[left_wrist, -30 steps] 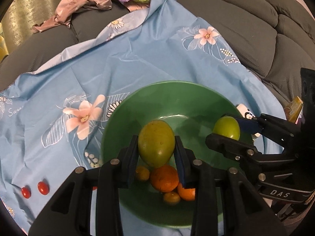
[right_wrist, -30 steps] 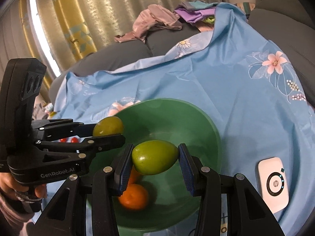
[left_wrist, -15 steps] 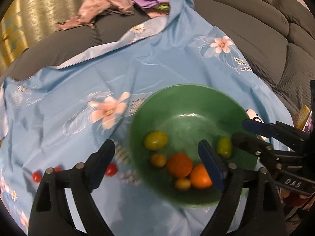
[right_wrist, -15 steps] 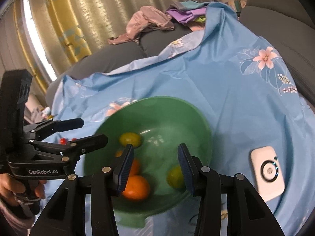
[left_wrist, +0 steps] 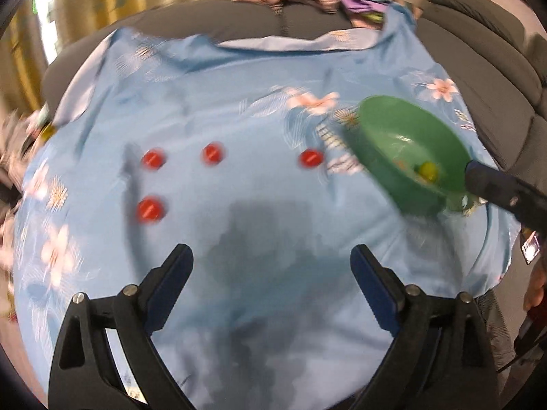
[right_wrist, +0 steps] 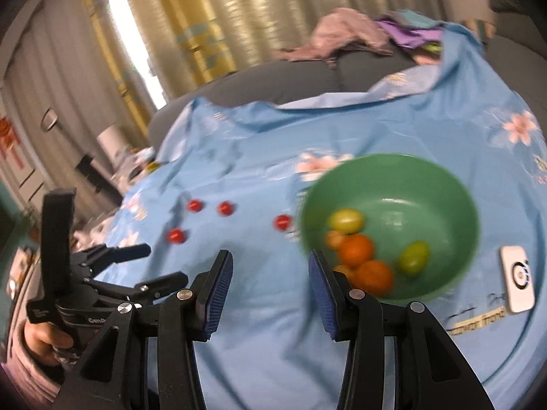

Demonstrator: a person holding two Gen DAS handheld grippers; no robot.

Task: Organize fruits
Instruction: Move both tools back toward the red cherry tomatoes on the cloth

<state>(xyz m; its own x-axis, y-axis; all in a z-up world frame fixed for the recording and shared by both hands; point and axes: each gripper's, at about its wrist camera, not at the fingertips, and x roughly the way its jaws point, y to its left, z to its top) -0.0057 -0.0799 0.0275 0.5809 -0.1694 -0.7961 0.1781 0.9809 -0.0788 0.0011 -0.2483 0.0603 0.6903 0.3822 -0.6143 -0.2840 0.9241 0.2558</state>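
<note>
Left wrist view: both green fruits now lie dropped in the bowl [left_wrist: 386, 130]. Left claw [left_wrist: 270, 288] and right claw [right_wrist: 270, 294] gape empty (four red fruits [left_wrist: 152, 210] remain).

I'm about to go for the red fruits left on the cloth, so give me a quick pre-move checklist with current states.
1. Left gripper open and holding nothing: ok.
2. Right gripper open and holding nothing: ok.
3. Four red fruits, nearest, on the cloth, apart from each other: ok.
4. Green fruits in the bowl: ok.
5. Sharp views: not ok, both blurred.
</note>
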